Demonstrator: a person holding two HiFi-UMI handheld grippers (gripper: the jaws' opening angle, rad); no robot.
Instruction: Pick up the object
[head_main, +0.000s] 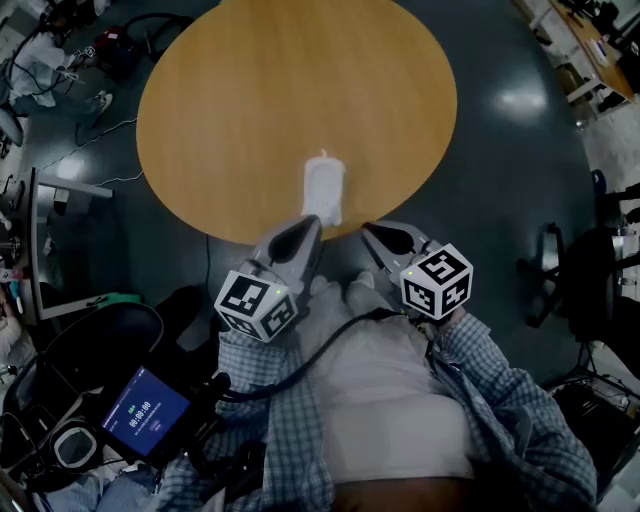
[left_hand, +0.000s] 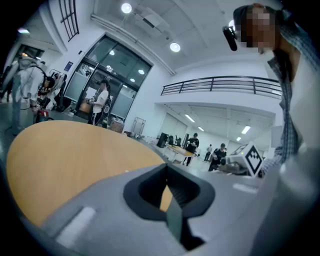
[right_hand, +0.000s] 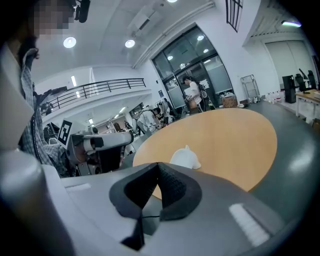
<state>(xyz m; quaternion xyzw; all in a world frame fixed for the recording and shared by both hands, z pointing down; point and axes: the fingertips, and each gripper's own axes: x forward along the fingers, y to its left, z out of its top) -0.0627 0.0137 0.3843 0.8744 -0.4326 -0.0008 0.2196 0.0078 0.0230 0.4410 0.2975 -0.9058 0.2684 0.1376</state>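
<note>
A small white object (head_main: 323, 190) with a short spout on its far end lies on the round wooden table (head_main: 250, 90), near the table's front edge. In the right gripper view the white object (right_hand: 185, 157) shows just beyond the jaws. My left gripper (head_main: 308, 230) is held at the table's near edge, just below the object, shut with nothing in it. My right gripper (head_main: 372, 234) hovers to the right of it, off the table's edge, also shut and holding nothing. In the left gripper view, the closed left gripper (left_hand: 167, 192) points across bare tabletop (left_hand: 75, 160); the object is hidden there.
A handheld screen (head_main: 145, 412) and cables sit at the person's lower left. Office chairs (head_main: 600, 250) stand on the dark floor to the right, and cluttered desks (head_main: 30, 60) to the left. Several people (left_hand: 100, 102) stand far off in the hall.
</note>
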